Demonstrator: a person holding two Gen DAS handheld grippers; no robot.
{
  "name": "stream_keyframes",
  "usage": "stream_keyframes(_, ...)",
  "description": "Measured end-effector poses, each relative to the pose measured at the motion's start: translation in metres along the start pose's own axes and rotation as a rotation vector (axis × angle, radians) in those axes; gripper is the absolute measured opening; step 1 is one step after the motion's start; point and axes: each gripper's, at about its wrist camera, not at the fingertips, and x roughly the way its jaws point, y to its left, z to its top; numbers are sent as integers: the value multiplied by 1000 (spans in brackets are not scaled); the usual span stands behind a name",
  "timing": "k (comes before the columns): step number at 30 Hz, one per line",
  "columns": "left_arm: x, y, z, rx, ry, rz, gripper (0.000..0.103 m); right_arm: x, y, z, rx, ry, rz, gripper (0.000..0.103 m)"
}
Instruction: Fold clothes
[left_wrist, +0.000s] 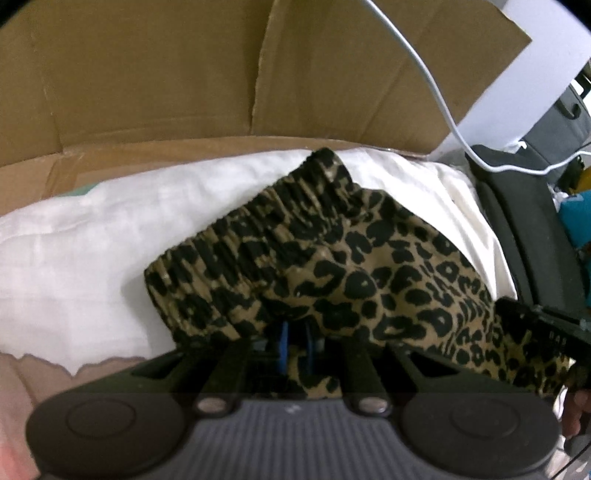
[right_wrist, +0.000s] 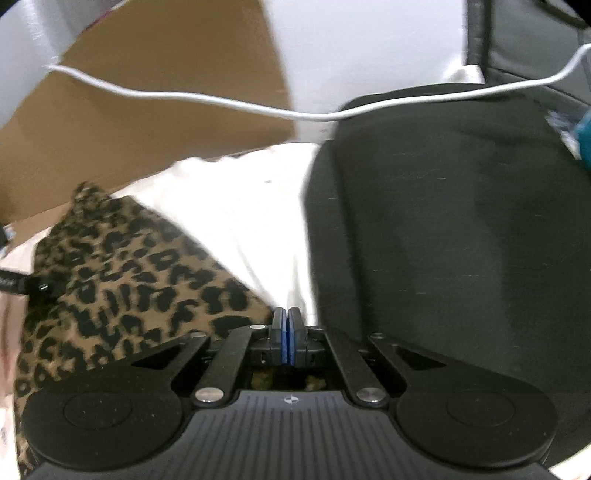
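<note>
Leopard-print garment (left_wrist: 332, 266) lies on white cloth (left_wrist: 74, 258), pinched by left tool (left_wrist: 295, 343); right tool (right_wrist: 287, 332) closed.

A leopard-print garment (left_wrist: 354, 280) with a gathered elastic waistband, bunched, draped ahead of the left gripper (left_wrist: 295, 345), its fabric between the pads.

Brown cardboard box flaps (left_wrist: 155, 74) standing behind, white wall (right_wrist: 362, 48), black padded seat (right_wrist: 443, 221) beside white bedding (left_wrist: 74, 258), white cable (right_wrist: 221, 101) hanging across
</note>
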Motion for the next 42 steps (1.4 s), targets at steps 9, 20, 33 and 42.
stream_keyframes(9,-47,2,-4,43,10,29,12,-34,37,6,-44,-107,84,6)
stream_keyframes(20,-65,14,-36,63,-8,5,12,-22,129,6,-193,-52,261,37)
stream_keyframes(33,-45,25,-82,98,-43,29,15,28,137,-3,-279,45,137,37)
stream_keyframes(42,-77,-7,-110,136,-84,37,15,-26,129,-12,-290,-3,186,37)
